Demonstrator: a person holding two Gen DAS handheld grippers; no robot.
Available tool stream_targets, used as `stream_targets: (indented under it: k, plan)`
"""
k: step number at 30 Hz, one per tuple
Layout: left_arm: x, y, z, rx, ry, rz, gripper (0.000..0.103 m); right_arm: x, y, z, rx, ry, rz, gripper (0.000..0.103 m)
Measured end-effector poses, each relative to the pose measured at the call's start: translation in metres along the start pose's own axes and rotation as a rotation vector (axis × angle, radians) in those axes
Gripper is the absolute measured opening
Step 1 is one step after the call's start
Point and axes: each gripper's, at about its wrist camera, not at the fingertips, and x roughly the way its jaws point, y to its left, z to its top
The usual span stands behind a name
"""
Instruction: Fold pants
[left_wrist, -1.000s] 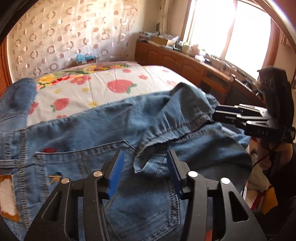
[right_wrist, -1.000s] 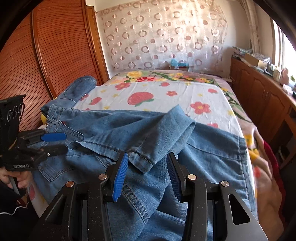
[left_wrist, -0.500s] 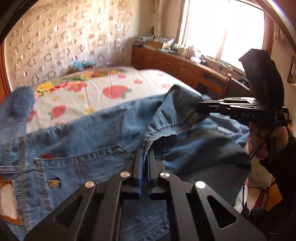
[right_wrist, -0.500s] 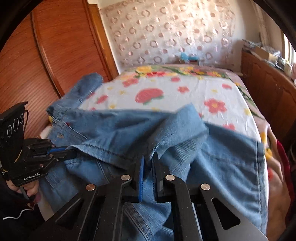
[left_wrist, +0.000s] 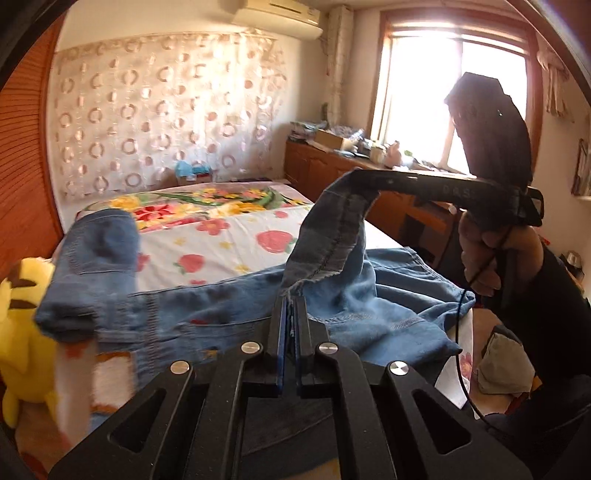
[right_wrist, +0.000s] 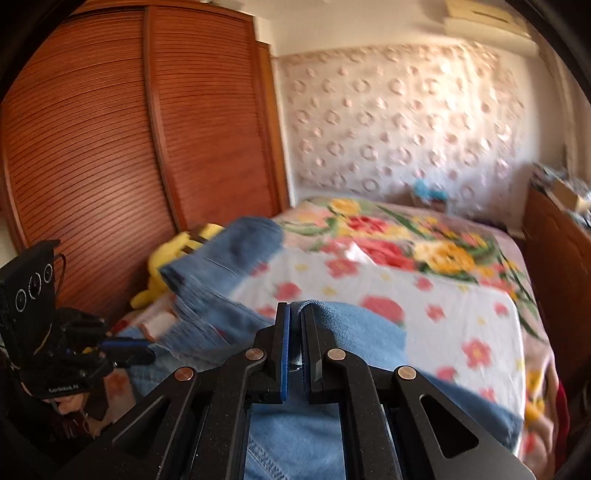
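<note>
Blue denim pants (left_wrist: 229, 310) lie crumpled across the near end of a flowered bed (left_wrist: 221, 236). My left gripper (left_wrist: 291, 306) is shut on a seam edge of the denim, which rises in a strip to the right gripper (left_wrist: 347, 179), held up by a hand at the right. In the right wrist view my right gripper (right_wrist: 295, 310) is shut on a fold of the pants (right_wrist: 347, 332), lifted over the bed. The left gripper (right_wrist: 140, 350) appears there at the lower left, pinching the denim edge. One pant leg (right_wrist: 229, 254) trails toward the far left.
A yellow plush toy (left_wrist: 26, 325) lies at the bed's left edge against a slatted wooden wardrobe (right_wrist: 110, 147). A wooden sideboard (left_wrist: 332, 173) with clutter runs under the bright window on the right. The bedspread (right_wrist: 424, 280) beyond the pants carries flowers only.
Both grippers went from open to shut on the denim, then rose with it. The cloth between them now hangs off the bed, and the views tilted up toward the walls.
</note>
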Motion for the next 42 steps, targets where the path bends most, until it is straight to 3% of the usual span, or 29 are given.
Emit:
stream_targets:
  k: [6, 12, 24, 31, 32, 33, 34, 35, 36, 42]
  plan:
    - [-0.028, 0.027, -0.014, -0.043, -0.014, 0.065, 0.004, 0.033, 0.038, 0.021, -0.074, 0.011, 0.089, 0.004]
    - [-0.034, 0.058, -0.035, -0.102, 0.011, 0.13, 0.004, 0.078, 0.052, 0.035, -0.121, 0.045, 0.133, 0.004]
    - [-0.025, 0.087, -0.075, -0.175, 0.104, 0.188, 0.004, 0.164, 0.063, 0.052, -0.182, 0.172, 0.131, 0.004]
    - [-0.021, 0.089, -0.071, -0.185, 0.107, 0.2, 0.005, 0.187, 0.066, 0.058, -0.172, 0.224, 0.108, 0.005]
    - [-0.02, 0.088, -0.069, -0.182, 0.108, 0.198, 0.005, 0.185, 0.065, 0.057, -0.164, 0.224, 0.11, 0.012]
    - [-0.018, 0.088, -0.067, -0.178, 0.11, 0.2, 0.013, 0.185, 0.065, 0.058, -0.158, 0.223, 0.106, 0.026]
    - [-0.016, 0.086, -0.065, -0.175, 0.11, 0.2, 0.031, 0.187, 0.066, 0.059, -0.154, 0.221, 0.104, 0.034]
    - [-0.015, 0.085, -0.064, -0.175, 0.106, 0.199, 0.038, 0.183, 0.064, 0.06, -0.15, 0.212, 0.105, 0.045]
    - [-0.013, 0.084, -0.063, -0.177, 0.101, 0.195, 0.045, 0.178, 0.06, 0.06, -0.145, 0.197, 0.102, 0.047]
    - [-0.002, 0.081, -0.056, -0.178, 0.088, 0.204, 0.046, 0.128, 0.02, 0.049, -0.117, 0.155, 0.035, 0.049]
